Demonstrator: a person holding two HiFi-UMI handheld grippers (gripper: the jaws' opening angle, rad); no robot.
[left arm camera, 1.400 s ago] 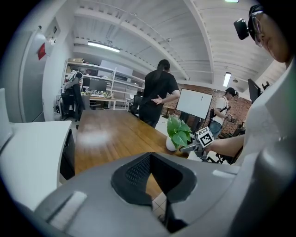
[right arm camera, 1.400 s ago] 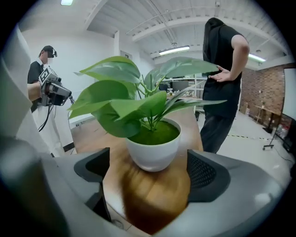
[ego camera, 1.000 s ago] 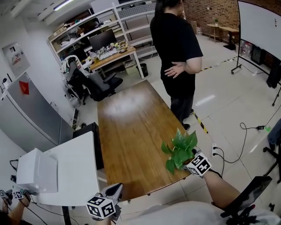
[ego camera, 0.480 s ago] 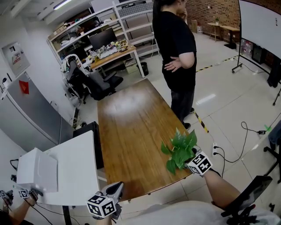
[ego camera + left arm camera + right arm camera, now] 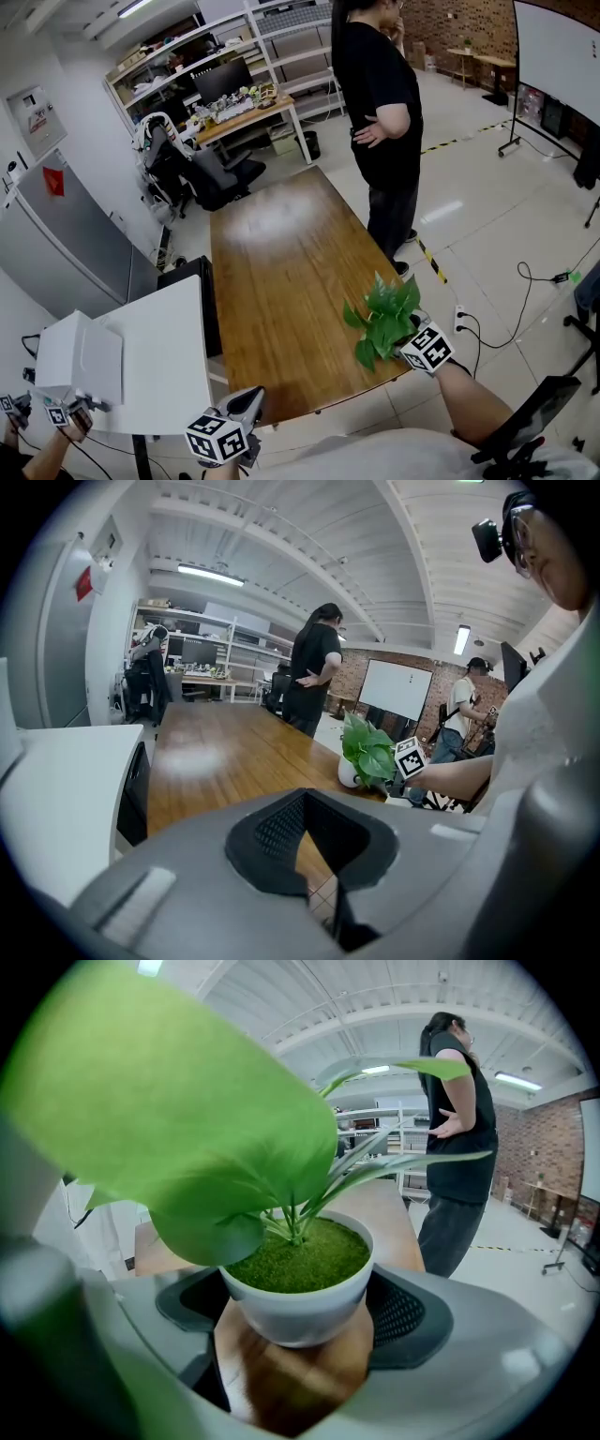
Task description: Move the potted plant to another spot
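Note:
The potted plant [image 5: 384,323], green leaves in a small white pot [image 5: 300,1302], stands at the right edge of the long wooden table [image 5: 281,272], near its front corner. My right gripper [image 5: 405,347] reaches in from the right, under the leaves. In the right gripper view its two black pads [image 5: 408,1312] sit against both sides of the pot, so it is shut on it. My left gripper [image 5: 246,405] hovers at the table's front edge, jaws together, holding nothing. From the left gripper [image 5: 314,846] view the plant [image 5: 367,752] shows far off to the right.
A person in black [image 5: 380,103] stands by the table's right side. A white side table [image 5: 159,356] with a white box [image 5: 80,361] is at the left. Another person's hands with marker cubes [image 5: 42,412] show at lower left. An office chair [image 5: 211,173] stands beyond.
Both my grippers and the plant stay where they were. The standing person has shifted a little, and the marker cubes at lower left have moved right.

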